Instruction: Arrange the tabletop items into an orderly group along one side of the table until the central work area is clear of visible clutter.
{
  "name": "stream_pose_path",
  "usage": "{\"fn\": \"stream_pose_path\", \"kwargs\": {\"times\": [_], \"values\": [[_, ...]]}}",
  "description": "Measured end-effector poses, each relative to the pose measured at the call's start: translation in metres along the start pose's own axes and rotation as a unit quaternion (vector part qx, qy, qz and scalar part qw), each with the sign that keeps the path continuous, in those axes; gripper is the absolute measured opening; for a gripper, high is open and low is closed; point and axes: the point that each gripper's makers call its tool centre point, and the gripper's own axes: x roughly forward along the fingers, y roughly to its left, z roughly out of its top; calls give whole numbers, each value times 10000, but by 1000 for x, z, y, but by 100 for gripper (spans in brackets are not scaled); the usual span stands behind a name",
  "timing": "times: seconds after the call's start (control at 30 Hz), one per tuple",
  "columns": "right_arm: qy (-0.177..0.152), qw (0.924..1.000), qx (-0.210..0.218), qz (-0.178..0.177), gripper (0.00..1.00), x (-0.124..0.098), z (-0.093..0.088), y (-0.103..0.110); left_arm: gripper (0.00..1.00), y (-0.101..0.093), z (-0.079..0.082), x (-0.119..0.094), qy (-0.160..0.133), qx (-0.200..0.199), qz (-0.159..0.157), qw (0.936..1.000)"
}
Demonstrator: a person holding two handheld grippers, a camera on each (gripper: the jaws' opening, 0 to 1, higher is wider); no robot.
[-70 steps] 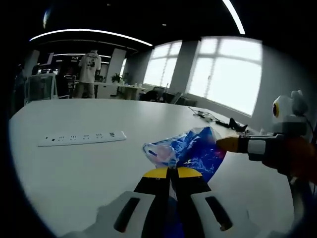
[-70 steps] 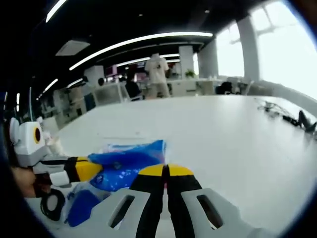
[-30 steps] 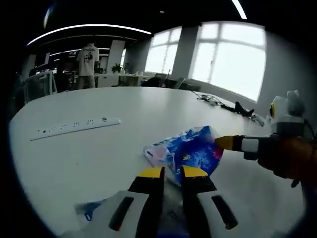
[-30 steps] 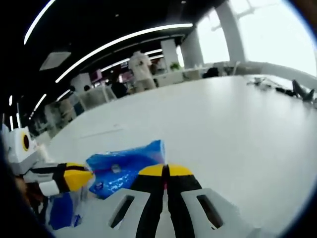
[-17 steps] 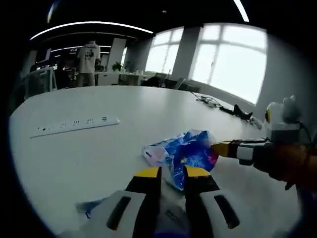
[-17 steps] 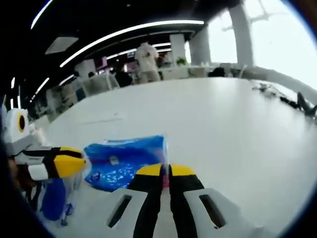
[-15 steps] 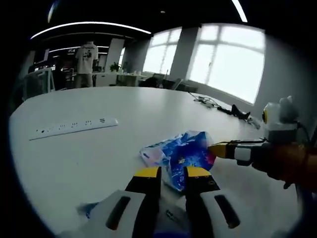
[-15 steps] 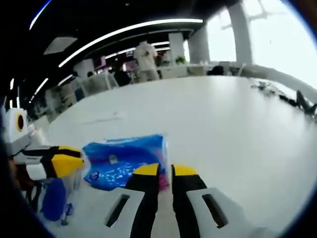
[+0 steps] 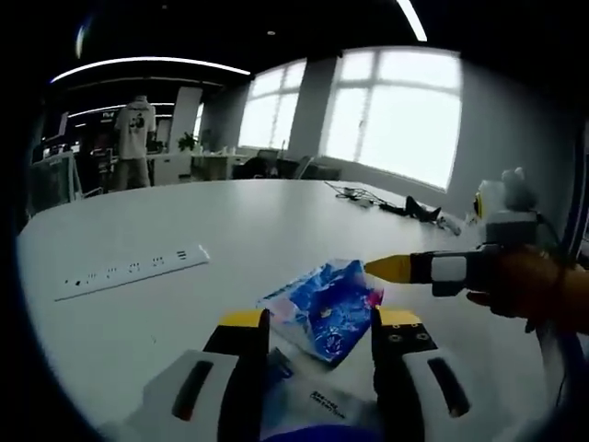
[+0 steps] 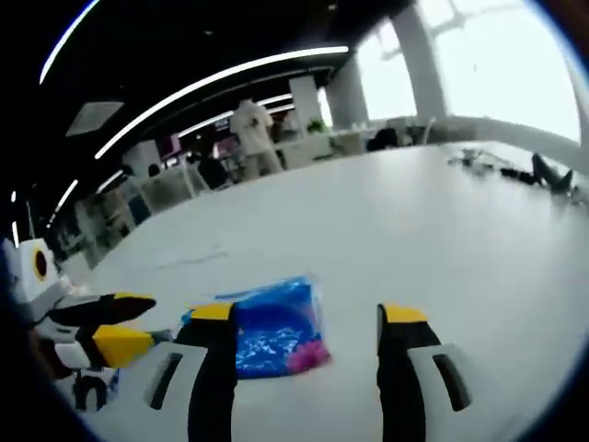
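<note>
A blue printed plastic packet (image 9: 322, 304) lies flat on the white table (image 9: 184, 230), just beyond my left gripper (image 9: 320, 319), whose jaws stand wide open and hold nothing. A white and blue wrapper (image 9: 313, 405) lies under those jaws. The right gripper (image 9: 373, 268) comes in from the right, held by a hand (image 9: 529, 290), with its tip just past the packet's far corner. In the right gripper view the packet (image 10: 271, 336) rests between and beyond my open right gripper (image 10: 306, 313). The left gripper (image 10: 120, 322) shows at the left, open.
A white power strip (image 9: 129, 272) lies on the table to the left. Dark cables (image 9: 405, 207) sit near the far right edge, and the cables (image 10: 543, 175) appear again in the right gripper view. People (image 10: 248, 124) stand at desks far behind the table.
Both grippers, shut on the packet's edges earlier, have opened wide and let it go. The packet now lies flat on the table. Both views have shifted slightly.
</note>
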Motion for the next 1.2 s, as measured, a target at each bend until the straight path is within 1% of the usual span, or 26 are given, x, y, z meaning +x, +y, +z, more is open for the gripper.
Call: {"fn": "stream_pose_path", "kwargs": {"times": [0.1, 0.13, 0.2, 0.3, 0.4, 0.47, 0.57, 0.63, 0.67, 0.73, 0.83, 0.9, 0.93, 0.97, 1.0, 1.03, 1.13, 1.2], "values": [[64, 10000, -48, 57, 71, -6, -1, 5, 54, 0, 5, -6, -43, 16, -39, 10000], [71, 9999, -57, 97, 73, -8, -1, 8, 56, 1, 6, -7, -58, -24, -51, 10000], [96, 9997, 21, 215, 79, -14, -1, 14, 60, 1, 5, -12, 24, -187, -68, 9998], [-103, 9981, 320, 520, 87, -23, 6, 27, 64, 2, 4, -20, 102, 74, -135, 9998], [-69, 9981, 208, 575, 93, -32, 5, 33, 69, 8, 2, -26, 164, 158, -119, 9997], [19, 9983, -22, 589, 95, -39, 1, 37, 70, 12, 3, -29, 116, 217, -152, 9996], [67, 9974, 126, 710, 99, -48, -4, 47, 76, 16, 2, -32, 116, 153, -176, 9997], [99, 9975, 64, 698, 100, -54, -8, 52, 84, 17, 1, -34, 77, 202, -220, 9995], [102, 9974, -88, 709, 100, -57, -10, 54, 85, 17, 1, -35, 78, 224, -227, 9995], [155, 9973, -124, 706, 100, -60, -14, 57, 88, 17, -2, -36, 144, 347, -279, 9989], [199, 9963, -119, 827, 100, -70, -21, 69, 92, 19, -5, -39, 172, 570, -322, 9977], [269, 9958, -207, 850, 100, -76, -27, 75, 95, 21, -5, -40, 159, 654, -348, 9971], [296, 9955, -264, 855, 100, -78, -29, 77, 96, 21, -7, -40, 203, 677, -383, 9968], [318, 9953, -277, 867, 100, -80, -32, 80, 96, 21, -7, -41, 203, 676, -419, 9966], [328, 9954, -238, 862, 100, -83, -34, 83, 98, 21, -6, -42, 124, 656, -503, 9965], [306, 9954, -217, 880, 100, -87, -35, 86, 99, 23, -6, -42, 92, 630, -512, 9967], [319, 9950, -235, 912, 100, -97, -42, 94, 99, 26, -9, -44, 94, 497, -553, 9972], [371, 9948, -259, 908, 100, -103, -49, 97, 99, 28, -11, -45, 147, 537, -518, 9971]]}}
